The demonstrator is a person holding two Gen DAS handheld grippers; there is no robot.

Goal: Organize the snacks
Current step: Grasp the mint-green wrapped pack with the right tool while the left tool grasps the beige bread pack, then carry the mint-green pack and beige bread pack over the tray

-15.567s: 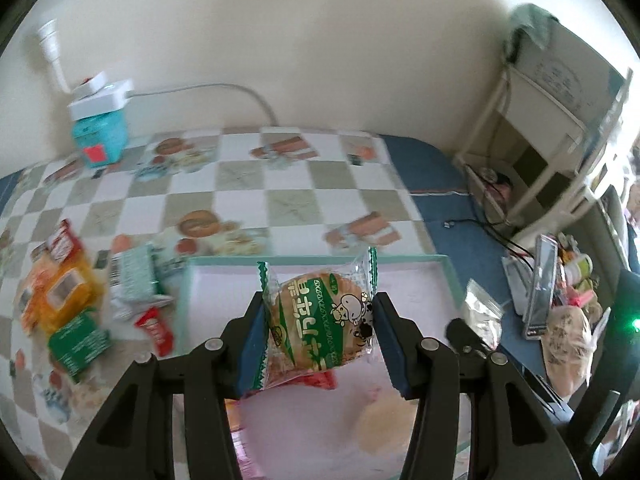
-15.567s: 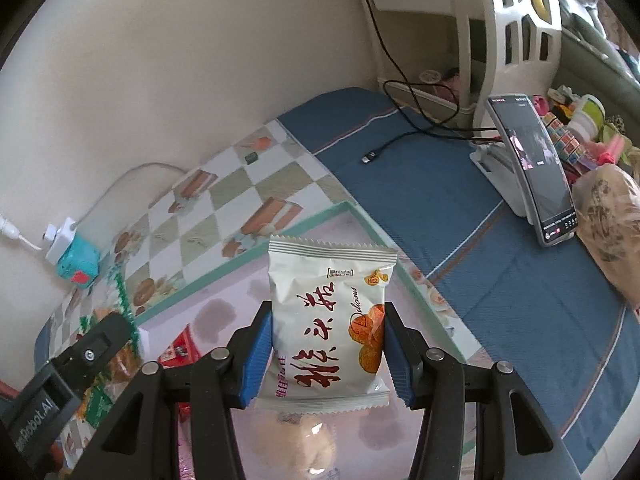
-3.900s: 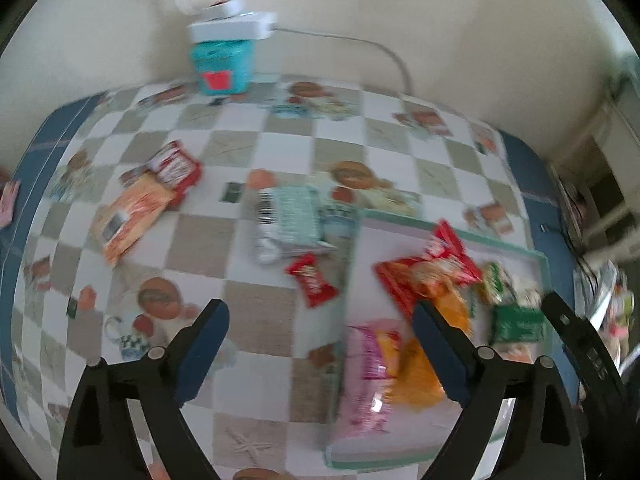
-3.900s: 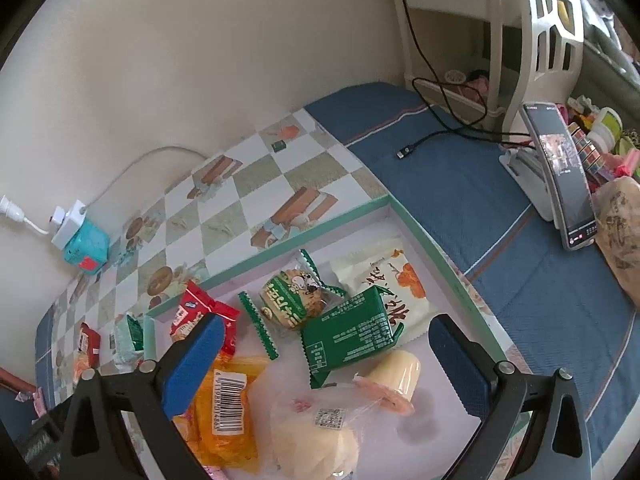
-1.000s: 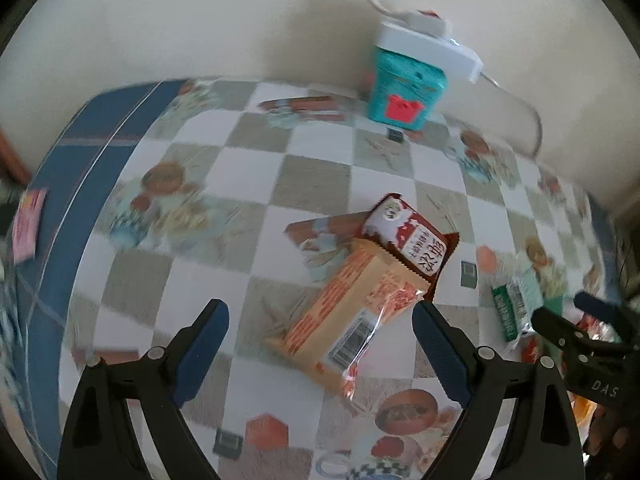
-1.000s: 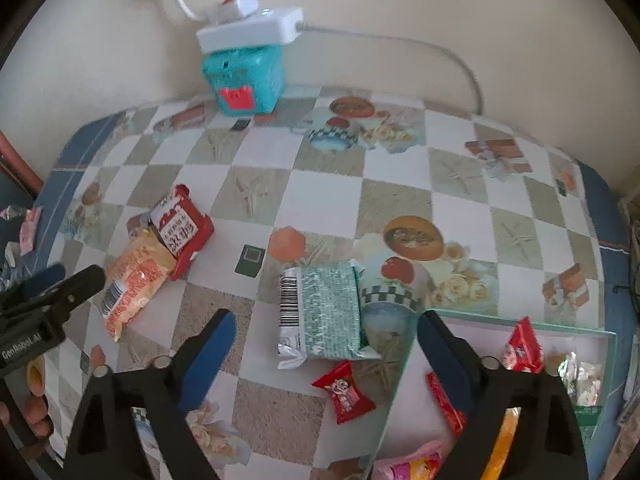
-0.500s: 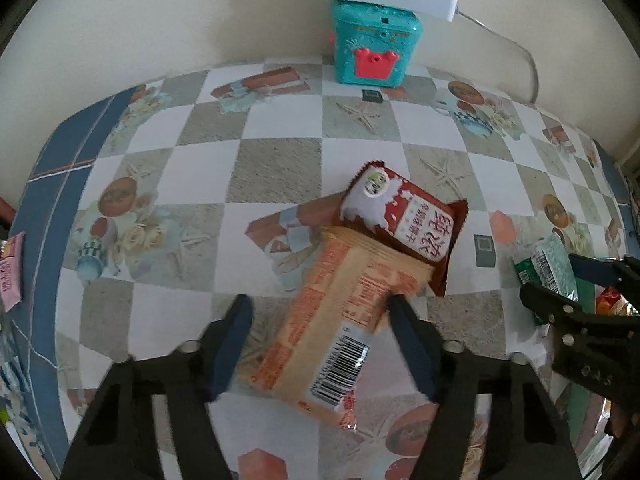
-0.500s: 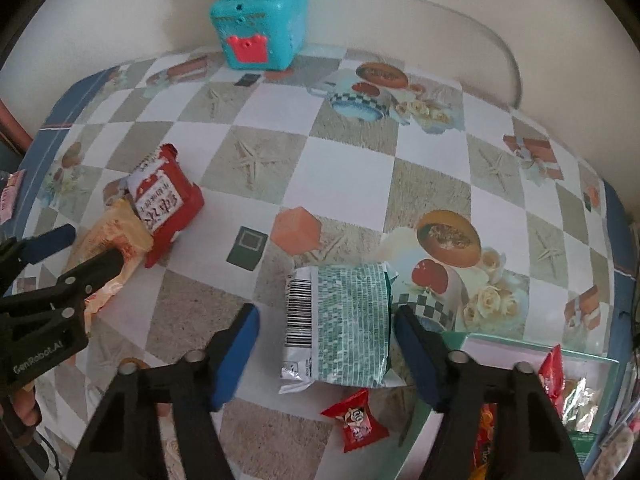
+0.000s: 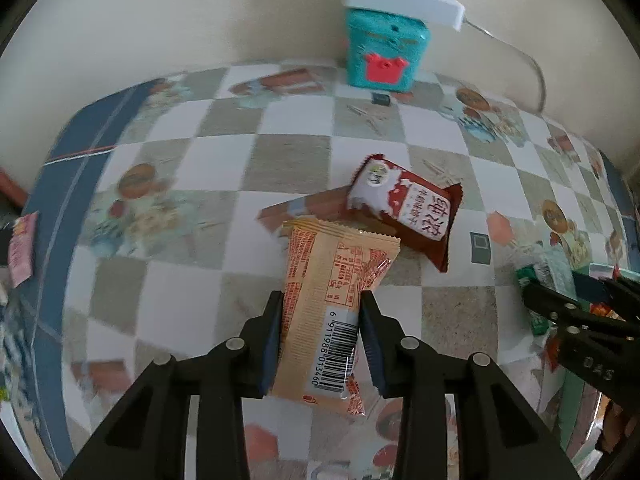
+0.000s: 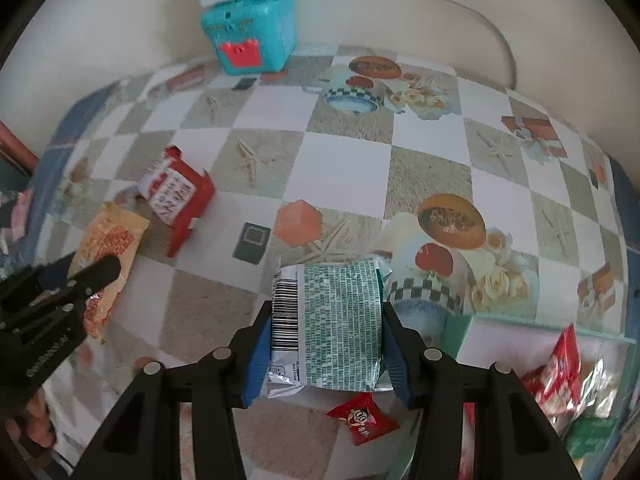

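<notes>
Jaws of the left gripper (image 9: 320,334) pinch the orange packet (image 9: 330,308); the right gripper (image 10: 325,346), closing, seemingly presses the green packet (image 10: 334,326) beside the tray (image 10: 460,334).

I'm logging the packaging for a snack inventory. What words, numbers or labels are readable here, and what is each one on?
"6 911988 013460": barcode digits on the orange packet held in the left hand-held gripper.
Large Chinese characters on the red packet: too blurred to read surely.
Green packet in the right hand-held gripper: barcode and fine print, too small.
Small red candy: logo unreadable.
</notes>
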